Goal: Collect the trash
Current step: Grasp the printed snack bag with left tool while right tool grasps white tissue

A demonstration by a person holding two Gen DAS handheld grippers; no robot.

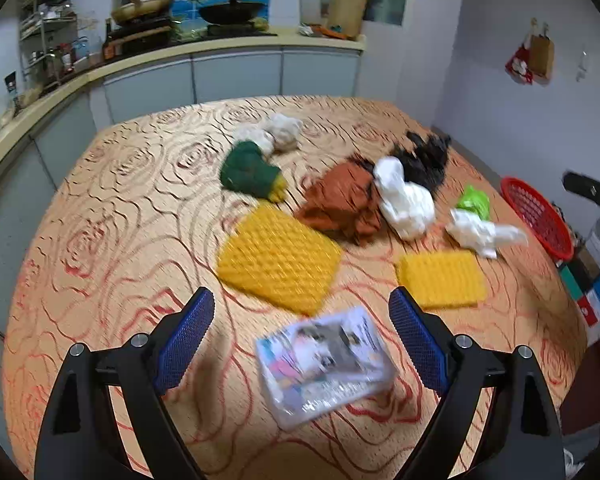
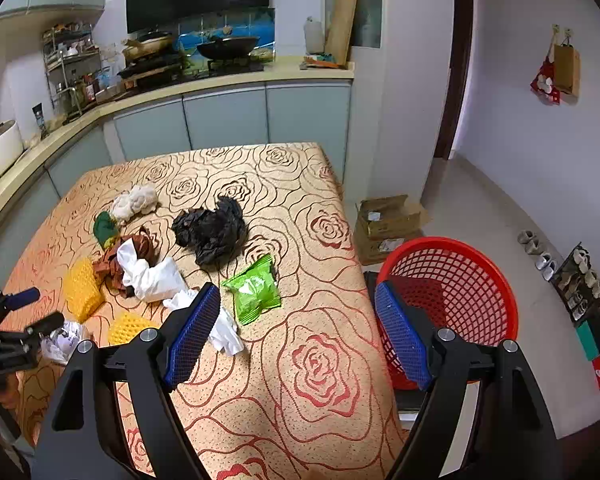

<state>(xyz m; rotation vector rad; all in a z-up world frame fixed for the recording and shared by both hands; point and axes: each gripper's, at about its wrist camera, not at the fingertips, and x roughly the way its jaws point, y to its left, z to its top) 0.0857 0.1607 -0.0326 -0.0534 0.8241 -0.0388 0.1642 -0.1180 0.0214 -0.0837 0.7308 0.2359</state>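
The left gripper (image 1: pixel 302 338) has its blue pads (image 1: pixel 184 338) spread wide with nothing between them pressed. A clear printed packet (image 1: pixel 324 364) lies flat on the table (image 1: pixel 100 208) right under the gap, nearer the right pad. The right gripper (image 2: pixel 298 334) is also open and empty, one pad over the cloth, the other in front of the red basket (image 2: pixel 472 280) that stands off the table's right edge.

Judging from this, the step in hand is the left gripper's pick of the packet. The packet is thin, slick and flat, so a good grasp probably means lowering until the pads nearly touch the cloth, centring the packet between them, then closing so the film buckles up into the pinch instead of sliding away. A slight tilt to catch one edge may help. The view is blurred, so slowing before closing seems wise.

Further out lie two yellow sponges (image 1: pixel 278 258), just beyond the packet, then a brown rag (image 1: pixel 340 204), a white wad (image 1: pixel 406 200), a black bag (image 1: pixel 424 156), a green cloth (image 1: pixel 248 170) and a green wrapper (image 2: pixel 254 288). White crumpled paper (image 2: pixel 224 320) lies by the right gripper's left pad, a likely next pick for that hand, with the basket close by.
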